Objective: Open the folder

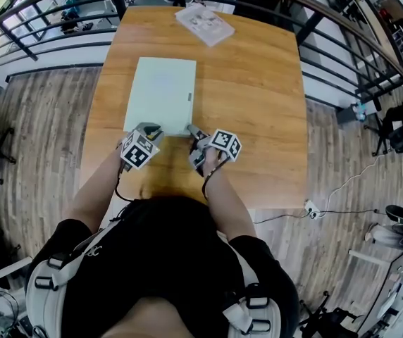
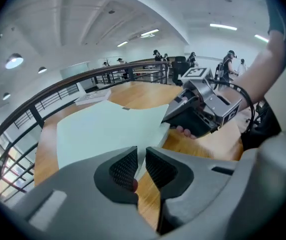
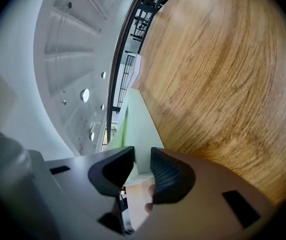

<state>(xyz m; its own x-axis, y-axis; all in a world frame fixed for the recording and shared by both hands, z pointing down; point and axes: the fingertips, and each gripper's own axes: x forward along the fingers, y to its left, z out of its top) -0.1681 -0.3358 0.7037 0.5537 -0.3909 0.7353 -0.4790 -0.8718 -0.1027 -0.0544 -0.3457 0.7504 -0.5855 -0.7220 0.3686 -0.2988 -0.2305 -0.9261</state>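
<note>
A pale green folder (image 1: 159,90) lies flat on the wooden table (image 1: 258,97), closed as far as I can see. My left gripper (image 1: 152,130) is at its near edge, left of the corner. In the left gripper view the jaws (image 2: 140,165) stand narrow, and the thin near edge of the folder (image 2: 108,129) runs in between the pads. My right gripper (image 1: 193,134) is at the near right corner. Its jaws (image 3: 142,170) stand wider, and the folder's edge (image 3: 140,129) fills the gap between them. The left gripper view shows the right gripper (image 2: 183,116) clamped on that corner.
A printed booklet (image 1: 203,23) lies at the table's far end. A dark railing (image 1: 46,27) curves round the far and side edges of the table. On the floor at the right lie a cable and a socket block (image 1: 311,208). Bare wood stretches to the folder's right.
</note>
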